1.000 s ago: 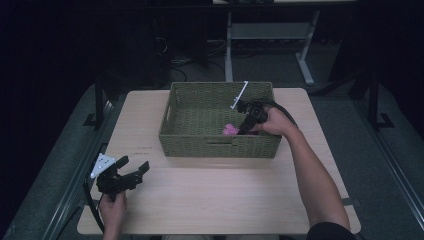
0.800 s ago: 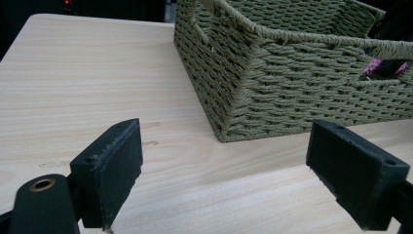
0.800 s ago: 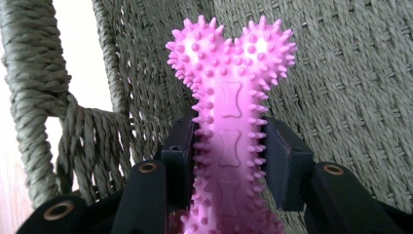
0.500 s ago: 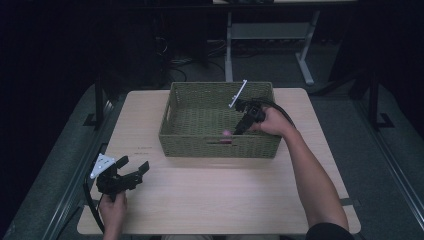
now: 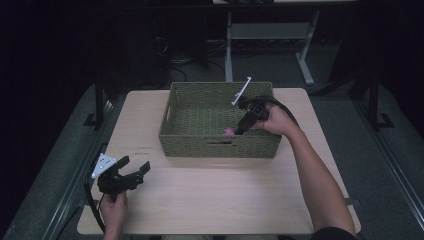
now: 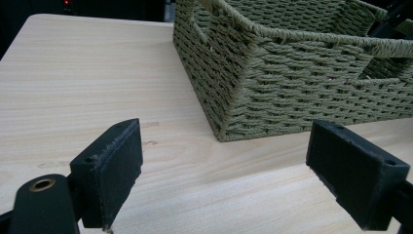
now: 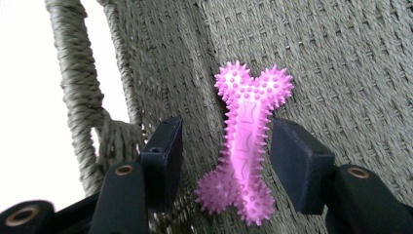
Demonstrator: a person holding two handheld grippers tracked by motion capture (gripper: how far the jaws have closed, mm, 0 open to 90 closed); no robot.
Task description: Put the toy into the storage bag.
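A pink spiky bone-shaped toy (image 7: 246, 146) lies on the woven floor of the green basket (image 7: 341, 58). It sits between the jaws of my right gripper (image 7: 226, 139), which have just been opening; the left pad stands clear of the toy. From above, the right gripper (image 5: 241, 129) reaches down into the basket (image 5: 220, 145) near its front wall, with a bit of the pink toy (image 5: 229, 131) showing beside it. My left gripper (image 5: 134, 163) rests at the table's front left, jaws wide apart and empty. In its own view the left gripper (image 6: 229, 161) faces the basket's corner (image 6: 292, 87).
The basket stands at the back middle of the light wooden table (image 5: 210, 200). A dark floor, a grey desk frame (image 5: 265, 35) and cables lie beyond the table's far edge.
Less of the pink toy shows above the basket's front wall than a second ago. The right hand has barely shifted. The left gripper has stayed where it was.
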